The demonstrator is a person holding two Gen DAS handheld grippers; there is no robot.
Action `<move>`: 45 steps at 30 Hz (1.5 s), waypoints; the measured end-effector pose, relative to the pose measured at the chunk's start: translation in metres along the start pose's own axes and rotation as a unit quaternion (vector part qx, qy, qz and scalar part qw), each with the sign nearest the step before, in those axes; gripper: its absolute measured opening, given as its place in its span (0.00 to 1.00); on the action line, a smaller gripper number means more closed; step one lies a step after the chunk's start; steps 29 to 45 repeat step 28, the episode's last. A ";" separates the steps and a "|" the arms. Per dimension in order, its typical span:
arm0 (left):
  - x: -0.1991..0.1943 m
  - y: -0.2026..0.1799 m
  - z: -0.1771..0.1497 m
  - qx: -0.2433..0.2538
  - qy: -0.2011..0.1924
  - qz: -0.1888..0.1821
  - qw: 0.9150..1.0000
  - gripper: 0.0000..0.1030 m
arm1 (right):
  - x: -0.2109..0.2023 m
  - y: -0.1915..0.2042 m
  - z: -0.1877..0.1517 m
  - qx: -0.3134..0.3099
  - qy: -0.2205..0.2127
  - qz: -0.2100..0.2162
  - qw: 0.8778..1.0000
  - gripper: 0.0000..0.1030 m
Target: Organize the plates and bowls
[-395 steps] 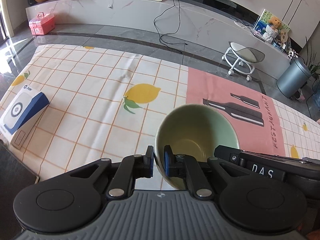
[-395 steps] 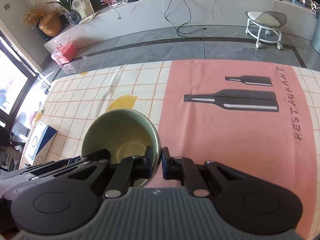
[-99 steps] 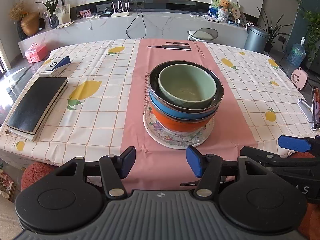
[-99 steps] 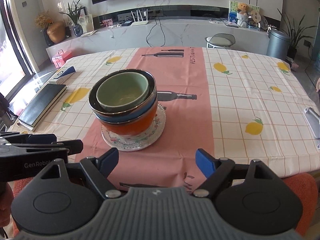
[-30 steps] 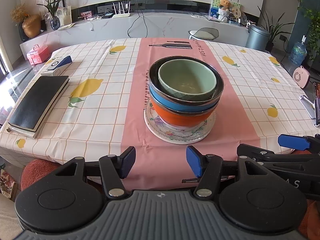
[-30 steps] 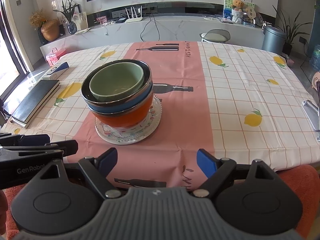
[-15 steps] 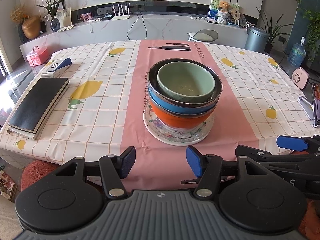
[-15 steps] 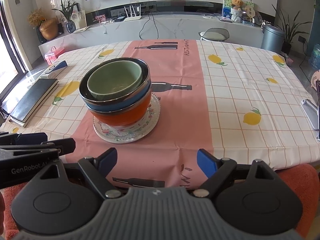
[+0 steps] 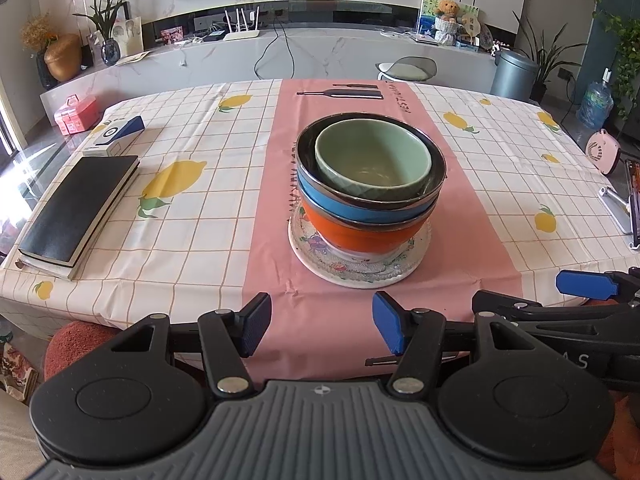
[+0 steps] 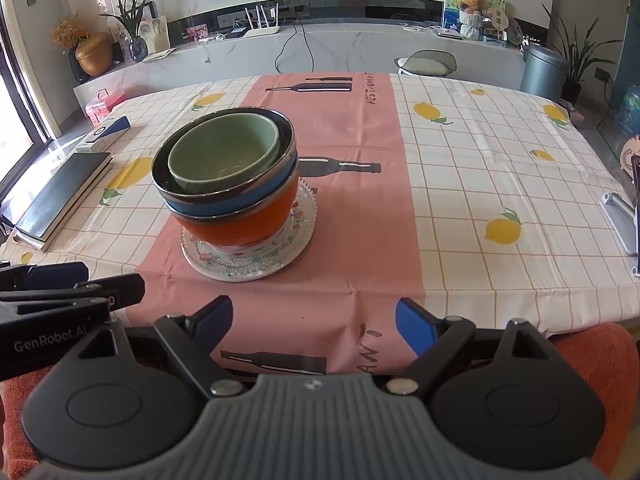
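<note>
Green bowl [image 9: 372, 158] nested in blue bowl [image 9: 360, 204], nested in orange bowl [image 9: 360, 236], stacked on plate [image 9: 360, 270] at table [image 9: 200, 216] centre. Left gripper [image 9: 320, 330] and right gripper [image 10: 312, 322] near table edge, well short of stack; fingers apart, empty. Black book [image 9: 76, 208] at left.

Bright daylight, sharp, fisheye-warped edges
</note>
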State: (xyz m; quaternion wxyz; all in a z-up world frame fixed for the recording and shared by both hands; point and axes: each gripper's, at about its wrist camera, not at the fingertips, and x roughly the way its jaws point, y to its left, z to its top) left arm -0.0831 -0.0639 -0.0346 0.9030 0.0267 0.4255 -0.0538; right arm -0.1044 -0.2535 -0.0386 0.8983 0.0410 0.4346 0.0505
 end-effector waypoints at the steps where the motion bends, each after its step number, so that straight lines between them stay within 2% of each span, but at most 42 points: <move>1: 0.000 0.000 0.000 0.000 0.001 0.001 1.000 0.67 | 0.000 0.000 0.000 0.000 -0.001 0.000 1.000 0.85; 45: 0.003 0.003 0.000 -0.009 0.001 0.000 1.000 0.67 | 0.006 -0.003 0.001 0.004 0.012 -0.002 1.000 0.86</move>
